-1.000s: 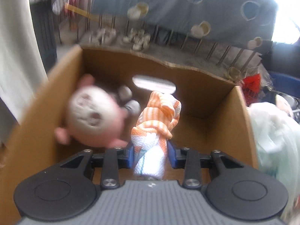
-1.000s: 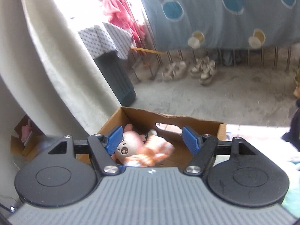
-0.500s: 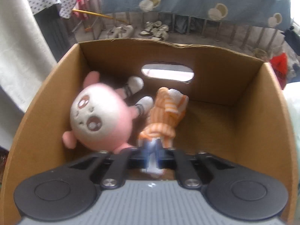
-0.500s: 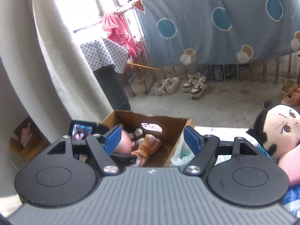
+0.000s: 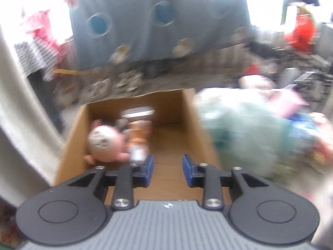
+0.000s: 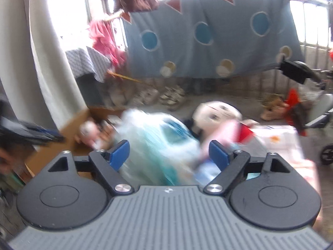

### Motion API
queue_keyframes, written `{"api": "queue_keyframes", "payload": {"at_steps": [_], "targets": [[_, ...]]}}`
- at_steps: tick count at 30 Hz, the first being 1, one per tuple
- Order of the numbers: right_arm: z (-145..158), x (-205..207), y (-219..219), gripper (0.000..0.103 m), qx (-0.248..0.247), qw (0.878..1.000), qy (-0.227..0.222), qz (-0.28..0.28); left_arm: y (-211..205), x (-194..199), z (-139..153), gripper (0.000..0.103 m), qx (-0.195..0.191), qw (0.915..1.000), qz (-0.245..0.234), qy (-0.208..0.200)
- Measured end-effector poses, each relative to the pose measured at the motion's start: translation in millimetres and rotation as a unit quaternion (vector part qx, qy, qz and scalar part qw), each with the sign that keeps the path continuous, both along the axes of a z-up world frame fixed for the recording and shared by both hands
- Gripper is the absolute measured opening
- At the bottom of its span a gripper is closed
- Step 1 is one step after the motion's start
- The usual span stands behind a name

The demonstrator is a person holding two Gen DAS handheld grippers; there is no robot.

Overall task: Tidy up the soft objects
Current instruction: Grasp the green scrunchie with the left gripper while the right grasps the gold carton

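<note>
Our left claw (image 5: 167,164) stands a little apart with nothing between its blue pads; its jaws have just been opening, we judge to let go of the orange striped cloth toy (image 5: 139,137), which lies on the floor of the cardboard box (image 5: 187,112) ahead of the claw's left pad. The pink round-headed doll (image 5: 104,143) lies just beside that toy, against the box's left wall, so the box looks like the place where we gather the soft things. Our right claw (image 6: 168,153) is spread wide, its jaws having just been widening too, and grips nothing; it points at the pale green plastic-wrapped bundle (image 6: 160,139) just right of the box, probably the next thing to take, and the wide spread suits such a bulky item. Further right of the box, behind the bundle, lies a doll with a pale face and black hair (image 6: 216,114). Beyond the box hangs a blue sheet with round dots (image 6: 208,35). Both views are blurred, and we can read no writing, label or brand anywhere.
</note>
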State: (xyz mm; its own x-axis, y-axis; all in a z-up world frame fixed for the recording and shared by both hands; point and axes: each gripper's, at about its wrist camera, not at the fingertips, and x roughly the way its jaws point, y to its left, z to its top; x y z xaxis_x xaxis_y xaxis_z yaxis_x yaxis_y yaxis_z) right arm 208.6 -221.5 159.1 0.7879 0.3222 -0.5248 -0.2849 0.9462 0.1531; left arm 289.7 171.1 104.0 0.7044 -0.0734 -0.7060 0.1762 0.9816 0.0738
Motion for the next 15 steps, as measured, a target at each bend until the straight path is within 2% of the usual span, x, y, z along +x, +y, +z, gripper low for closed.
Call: {"api": "queue_keyframes", "payload": {"at_steps": [1,5,7,9,11,12,14,15], "targets": [[-5.2,-6.5,-11.0,0.087,-0.004,1.000,0.007,-0.005,-10.1,-15.8,5.2,0.045,-0.011,0.9997,-0.020,-0.006],[-38.0,-21.3,-40.4,0.091,-0.015,0.999,0.036,-0.017,-57.9,-60.3,4.6,0.053,-0.059,0.9936,-0.096,-0.005],[-56.0,-29.4,-47.7,0.092,-0.032,0.999,0.037,-0.015,-84.0,-70.9,-9.2,0.062,-0.081,0.9886,-0.127,0.010],[-75.7,-33.5,-52.2,0.093,-0.058,0.997,0.035,-0.045,-112.0,-72.9,-28.4,0.062,-0.094,0.9843,-0.148,0.025],[-94.7,-35.9,-58.9,0.094,-0.063,0.994,0.050,-0.074,-138.6,-74.3,-46.7,0.062,-0.083,0.9841,-0.153,0.035],[-105.6,-35.7,-61.9,0.094,-0.063,0.994,0.063,-0.069,-150.6,-74.7,-55.1,0.063,-0.073,0.9844,-0.156,0.035],[-124.0,-33.7,-64.1,0.096,-0.066,0.993,0.080,-0.058,-169.7,-77.7,-69.6,0.069,-0.057,0.9853,-0.159,0.022],[-133.1,-32.9,-64.5,0.099,-0.071,0.992,0.081,-0.059,-176.7,-78.6,-75.9,0.078,-0.054,0.9854,-0.160,0.018]]}}
